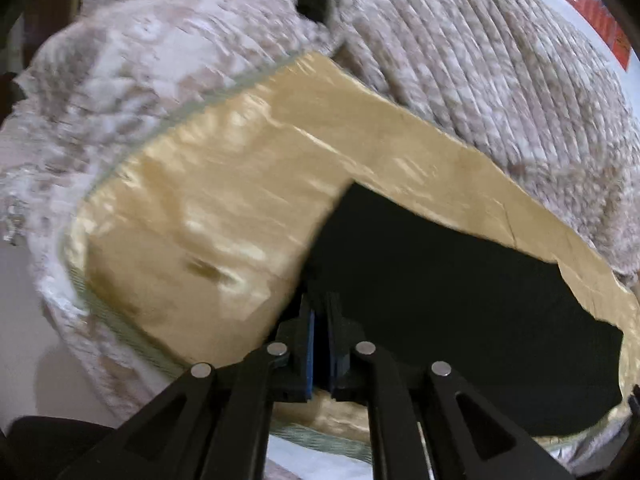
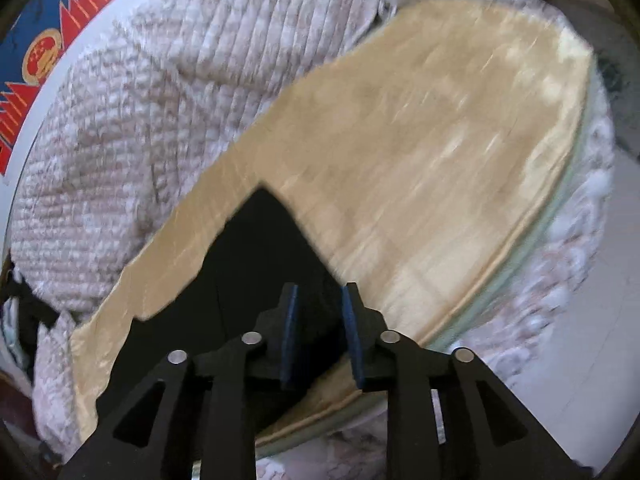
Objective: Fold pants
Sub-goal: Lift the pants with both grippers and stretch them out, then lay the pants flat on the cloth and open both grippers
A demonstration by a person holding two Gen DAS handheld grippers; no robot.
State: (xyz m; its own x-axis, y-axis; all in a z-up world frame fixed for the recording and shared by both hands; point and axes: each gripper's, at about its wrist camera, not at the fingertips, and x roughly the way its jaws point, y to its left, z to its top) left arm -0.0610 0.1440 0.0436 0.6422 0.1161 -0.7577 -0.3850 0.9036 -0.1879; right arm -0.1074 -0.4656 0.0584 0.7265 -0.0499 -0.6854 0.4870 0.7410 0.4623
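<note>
The black pants (image 1: 460,300) lie flat on a shiny yellow mat (image 1: 208,208), and everything here is told from that mat. The mat rests on a fluffy pale blanket (image 1: 500,60) that sticks out around its edges. A blue and red poster (image 2: 44,60) shows past the blanket, on the far side from the mat's round edge. In the left wrist view the pants spread out from the left gripper (image 1: 320,344) toward the right side of the mat, like a long dark strip along the mat's near edge, with one pointed corner reaching toward the middle of the mat. The left gripper's two fingers are almost together, and a bit of dark cloth seems to sit between the blue pads, but it is too dark to tell if it is really pinched. In the right wrist view the pants (image 2: 240,272) lie right under the right gripper (image 2: 320,320) and stretch away to the left of it. That gripper's fingers stand apart, with the cloth under the gap and not squeezed. So the pants run the long way between the two grippers, one at each end. Both are about as near, so the next fold likely needs a fresh hold from both.
</note>
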